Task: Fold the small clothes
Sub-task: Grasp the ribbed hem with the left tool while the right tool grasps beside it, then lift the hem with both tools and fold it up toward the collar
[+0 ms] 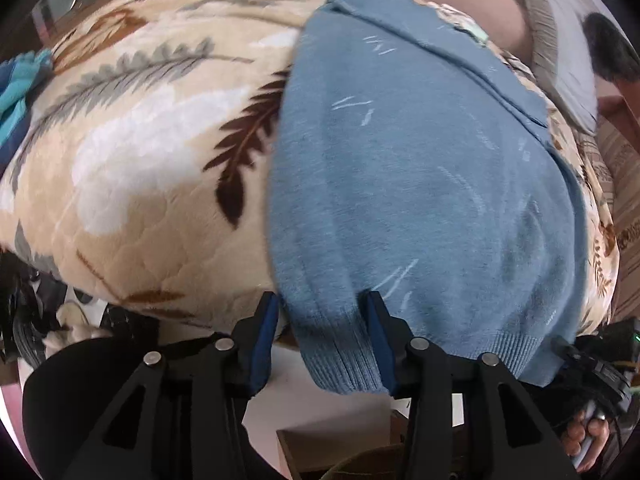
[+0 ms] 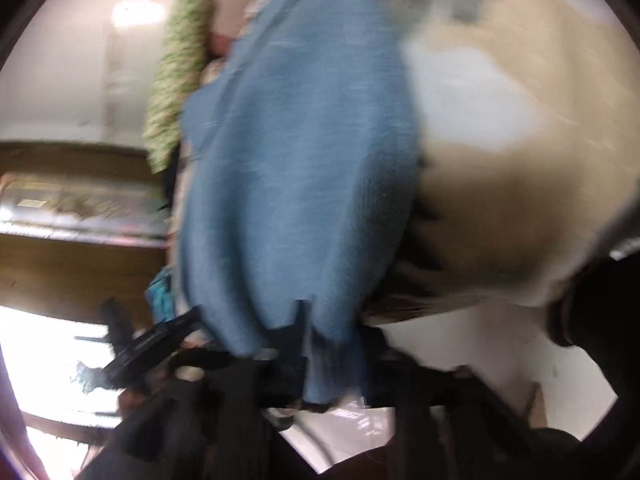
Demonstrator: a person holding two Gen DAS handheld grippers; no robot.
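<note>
A blue knit sweater [image 1: 400, 152] lies lengthwise on a beige leaf-print blanket [image 1: 140, 140], its ribbed hem hanging over the near edge. My left gripper [image 1: 324, 312] is open, its blue-padded fingers [image 1: 266, 328] either side of the hem's left corner. In the right wrist view, which is blurred by motion, the same sweater [image 2: 296, 168] fills the middle and my right gripper [image 2: 320, 332] is at its hem; I cannot tell whether the jaws are closed on the cloth.
A turquoise and navy garment [image 1: 18, 88] lies at the blanket's left edge. A pink pillow [image 1: 472, 0] and a grey cushion [image 1: 560, 48] lie at the far end. White floor and a brown box [image 1: 340, 444] are below the bed edge. A green patterned cloth [image 2: 176, 68] lies far left.
</note>
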